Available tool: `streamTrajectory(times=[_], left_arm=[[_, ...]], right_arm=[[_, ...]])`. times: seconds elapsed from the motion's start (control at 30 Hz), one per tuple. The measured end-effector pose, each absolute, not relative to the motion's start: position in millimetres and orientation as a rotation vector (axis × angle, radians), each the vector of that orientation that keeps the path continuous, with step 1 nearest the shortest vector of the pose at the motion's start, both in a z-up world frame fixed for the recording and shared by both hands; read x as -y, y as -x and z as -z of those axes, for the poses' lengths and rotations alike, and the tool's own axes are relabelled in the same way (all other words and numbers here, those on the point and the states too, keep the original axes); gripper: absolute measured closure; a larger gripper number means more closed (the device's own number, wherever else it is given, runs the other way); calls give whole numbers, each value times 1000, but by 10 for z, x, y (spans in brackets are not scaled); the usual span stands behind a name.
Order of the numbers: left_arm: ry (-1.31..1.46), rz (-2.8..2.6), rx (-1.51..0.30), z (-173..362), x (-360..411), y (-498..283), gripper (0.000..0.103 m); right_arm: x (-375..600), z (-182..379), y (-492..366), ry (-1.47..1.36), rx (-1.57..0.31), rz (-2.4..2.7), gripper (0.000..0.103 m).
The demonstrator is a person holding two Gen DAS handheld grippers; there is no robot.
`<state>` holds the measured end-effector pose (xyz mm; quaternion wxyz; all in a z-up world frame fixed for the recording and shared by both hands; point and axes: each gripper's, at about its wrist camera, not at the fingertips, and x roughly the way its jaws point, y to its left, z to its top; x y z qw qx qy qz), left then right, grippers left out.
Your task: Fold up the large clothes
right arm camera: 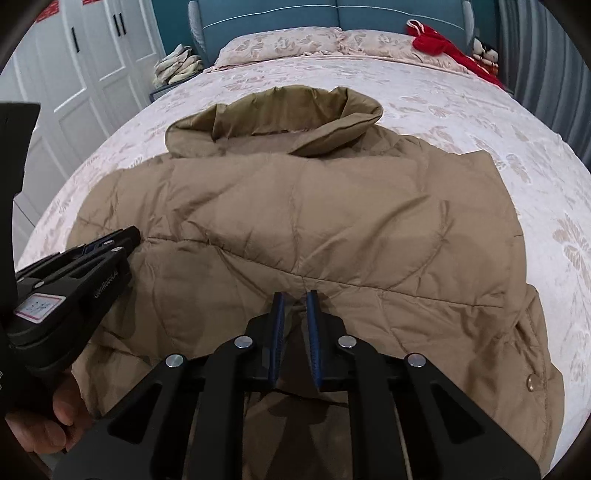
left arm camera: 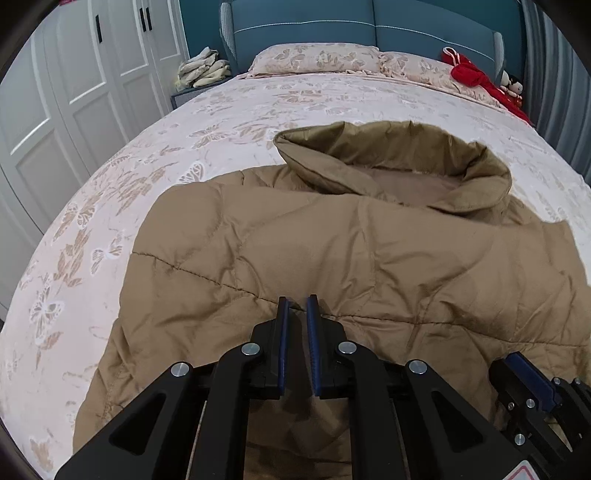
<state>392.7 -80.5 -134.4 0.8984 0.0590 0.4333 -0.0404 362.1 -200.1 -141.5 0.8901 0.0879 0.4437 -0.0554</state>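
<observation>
Both claws, left (left arm camera: 297, 301) and right (right arm camera: 295, 295), seemingly pinch the tan jacket (left arm camera: 332, 251) on the bed (left arm camera: 147, 166).

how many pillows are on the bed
2: one pillow at the headboard, left of centre; a second pillow right of it, partly under the red garment. More may be hidden.
</observation>
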Motion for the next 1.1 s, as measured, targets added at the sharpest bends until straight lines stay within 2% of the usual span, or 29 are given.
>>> streamTrajectory(times=[0.63, 1.1], left_arm=[[-210, 42, -819, 1632, 944, -3819, 96], [-185, 55, -826, 1554, 906, -3822, 95]], right_arm=[[2012, 1647, -3560, -179, -862, 102, 93], [2106, 1613, -3553, -241, -852, 62, 92]])
